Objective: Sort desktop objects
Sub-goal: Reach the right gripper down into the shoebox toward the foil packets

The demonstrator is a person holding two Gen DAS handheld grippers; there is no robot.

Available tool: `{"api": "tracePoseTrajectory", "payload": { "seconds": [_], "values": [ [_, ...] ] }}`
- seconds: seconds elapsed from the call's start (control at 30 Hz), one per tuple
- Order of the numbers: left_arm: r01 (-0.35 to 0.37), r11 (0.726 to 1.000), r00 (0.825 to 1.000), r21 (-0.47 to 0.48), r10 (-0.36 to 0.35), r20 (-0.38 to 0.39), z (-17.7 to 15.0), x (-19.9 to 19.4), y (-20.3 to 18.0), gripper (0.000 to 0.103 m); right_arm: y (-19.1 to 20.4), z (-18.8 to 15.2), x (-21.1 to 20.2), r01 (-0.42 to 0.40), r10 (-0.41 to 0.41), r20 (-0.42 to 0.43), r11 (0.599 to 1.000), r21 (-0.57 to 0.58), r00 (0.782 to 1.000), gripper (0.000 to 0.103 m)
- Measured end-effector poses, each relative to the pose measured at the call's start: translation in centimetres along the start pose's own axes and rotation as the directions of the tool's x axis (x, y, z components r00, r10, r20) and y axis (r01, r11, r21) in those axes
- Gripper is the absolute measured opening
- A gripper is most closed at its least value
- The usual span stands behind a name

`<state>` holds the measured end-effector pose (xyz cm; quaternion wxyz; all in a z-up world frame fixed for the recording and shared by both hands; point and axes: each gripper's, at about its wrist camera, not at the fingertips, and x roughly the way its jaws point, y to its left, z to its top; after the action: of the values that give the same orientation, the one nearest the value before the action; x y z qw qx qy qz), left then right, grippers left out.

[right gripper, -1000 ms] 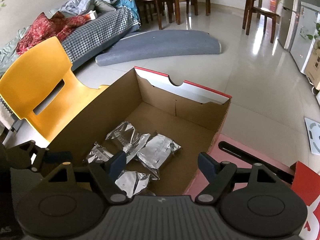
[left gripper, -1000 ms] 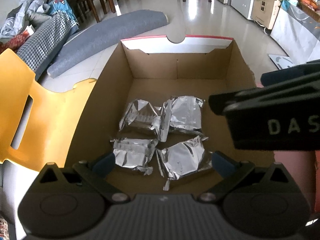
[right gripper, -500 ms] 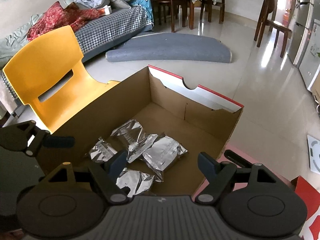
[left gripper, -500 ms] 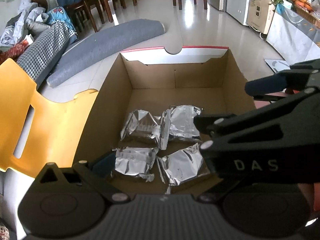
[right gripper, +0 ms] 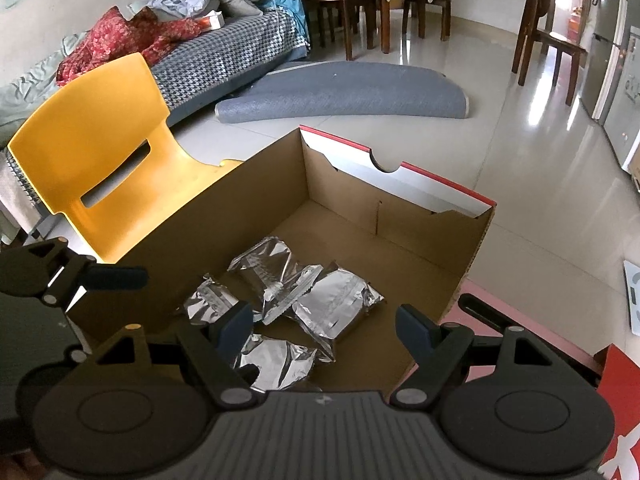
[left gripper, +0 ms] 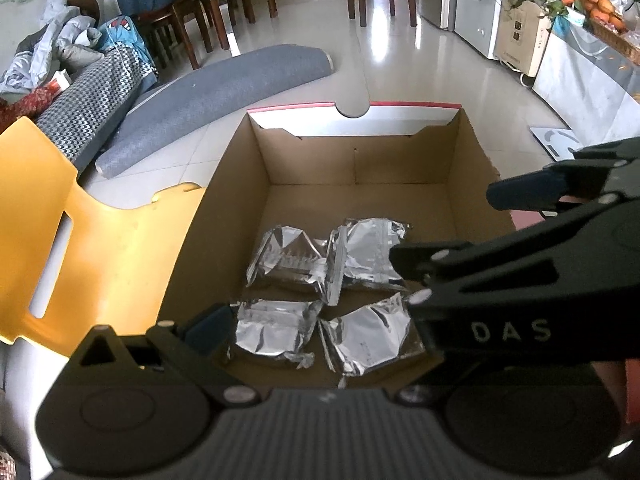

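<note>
Lying on the floor of an open brown cardboard box (left gripper: 240,208) with a red-edged white flap at its far end are four crinkled silver foil packets: two side by side farther in, the left one (left gripper: 286,262) overlapping the right one (left gripper: 370,250) along their shared edge, and two nearer ones, left (left gripper: 272,330) and right (left gripper: 370,338), just apart from each other. All four sit toward the near half of the box, away from its far wall.

The right hand-held gripper (right gripper: 326,326) hangs over the near right corner of the box with its blue-padded fingers spread apart and nothing between them; in the left wrist view its black body crosses in front of the right side of the box and hides the edges of the two right-hand packets. The left hand-held gripper (left gripper: 316,332) hovers at the near edge of the box; only its left finger (left gripper: 208,326) shows, the other being covered by the right one, so whether its fingers are apart or together cannot be told. No packet is held by it.

A yellow plastic chair (right gripper: 96,160) stands just beside the box's left wall. On the tiled floor beyond lies a grey curved mat (right gripper: 340,94).
</note>
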<state>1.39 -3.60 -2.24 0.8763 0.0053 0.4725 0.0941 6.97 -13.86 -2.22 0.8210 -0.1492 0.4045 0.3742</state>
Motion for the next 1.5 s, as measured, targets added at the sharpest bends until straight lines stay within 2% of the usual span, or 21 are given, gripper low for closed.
{"api": "tracePoseTrajectory", "payload": {
  "seconds": [0.3, 0.53, 0.7, 1.13, 1.33, 1.5],
  "values": [
    [0.0, 1.0, 1.0, -0.015, 0.0, 0.004, -0.1, -0.3, 0.4, 0.103, 0.2, 0.0, 0.2, 0.002, -0.002, 0.0, 1.0, -0.013, 1.0, 0.069],
    [0.003, 0.999, 1.0, -0.051, -0.003, 0.0, -0.3, -0.4, 1.5, 0.103, 0.3, 0.2, 0.9, -0.008, 0.008, -0.015, 1.0, -0.016, 1.0, 0.052],
    [-0.002, 0.995, 1.0, -0.104, 0.001, -0.007, -0.4, -0.5, 3.2, 0.103, 0.2, 0.3, 1.4, -0.011, 0.01, -0.02, 1.0, -0.01, 1.0, 0.047],
    [-0.067, 0.967, 0.997, -0.244, 0.054, -0.057, -1.0, 0.2, 7.2, 0.103, 0.4, 0.3, 2.5, -0.011, 0.01, -0.055, 1.0, -0.017, 0.998, 0.046],
    [-0.123, 0.962, 0.991, -0.245, 0.108, -0.077, -1.1, 0.5, 7.5, 0.103, 1.5, -0.3, 3.2, -0.043, 0.036, -0.107, 0.997, -0.06, 0.994, 0.046],
    [-0.14, 0.954, 0.988, -0.265, 0.119, -0.095, -1.0, 0.9, 7.8, 0.103, 2.4, -0.8, 4.1, -0.079, 0.065, -0.159, 0.993, -0.082, 0.985, 0.046]
  ]
}}
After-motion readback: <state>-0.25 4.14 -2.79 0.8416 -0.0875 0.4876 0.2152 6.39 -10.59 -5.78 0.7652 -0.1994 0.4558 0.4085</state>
